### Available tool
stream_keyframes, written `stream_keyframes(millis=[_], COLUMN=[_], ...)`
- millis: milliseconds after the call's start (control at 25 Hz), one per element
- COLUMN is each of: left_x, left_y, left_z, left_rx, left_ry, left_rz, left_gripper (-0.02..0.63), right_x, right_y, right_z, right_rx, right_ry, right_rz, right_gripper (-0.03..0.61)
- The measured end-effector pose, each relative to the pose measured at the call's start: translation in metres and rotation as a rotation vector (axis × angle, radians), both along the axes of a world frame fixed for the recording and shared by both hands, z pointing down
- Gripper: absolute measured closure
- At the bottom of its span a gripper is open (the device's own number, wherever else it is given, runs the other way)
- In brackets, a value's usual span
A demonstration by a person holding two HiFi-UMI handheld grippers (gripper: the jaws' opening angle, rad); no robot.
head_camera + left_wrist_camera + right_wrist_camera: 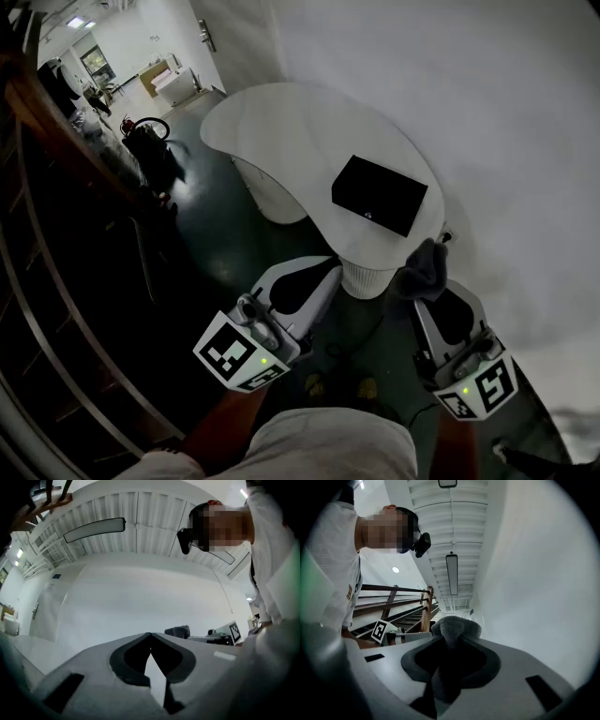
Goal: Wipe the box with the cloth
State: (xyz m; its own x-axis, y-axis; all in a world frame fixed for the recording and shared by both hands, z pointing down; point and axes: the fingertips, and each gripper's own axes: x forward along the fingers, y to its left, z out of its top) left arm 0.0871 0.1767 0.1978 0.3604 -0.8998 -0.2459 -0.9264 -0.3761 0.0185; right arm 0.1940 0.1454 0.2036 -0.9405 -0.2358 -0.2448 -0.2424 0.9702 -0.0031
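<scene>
A flat black box (380,194) lies on the near end of a curved white table (281,122) in the head view. My right gripper (424,272) is held below and in front of the table's near edge, shut on a bunched dark grey cloth (422,267). In the right gripper view the cloth (454,629) bulges out past the jaw tips. My left gripper (328,264) hangs to the left of it, short of the table, its jaws (150,634) shut with nothing between them. Both point slightly upward.
The table stands on a white pedestal base (366,279) against a white wall (487,112). Dark floor (216,225) lies to the left, with a wooden stair railing (56,244) and a black wheeled object (150,145) further back. The person's feet (342,386) show below.
</scene>
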Motion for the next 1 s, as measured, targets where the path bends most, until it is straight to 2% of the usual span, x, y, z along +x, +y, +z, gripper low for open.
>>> stream_keyframes(millis=[680, 1000], left_x=[-0.008, -0.024], left_y=[0.008, 0.013], left_z=[-0.003, -0.006], left_rx=[0.007, 0.025], left_ry=[0.003, 0.002], left_rz=[-0.007, -0.013], left_gripper=[0.6, 0.6], right_x=[-0.003, -0.011], right_y=[0.004, 0.006], right_z=[-0.007, -0.011], right_rx=[-0.019, -0.009], right_ry=[-0.043, -0.048], right_rz=[-0.002, 0.008], right_gripper=[0.483, 0.483])
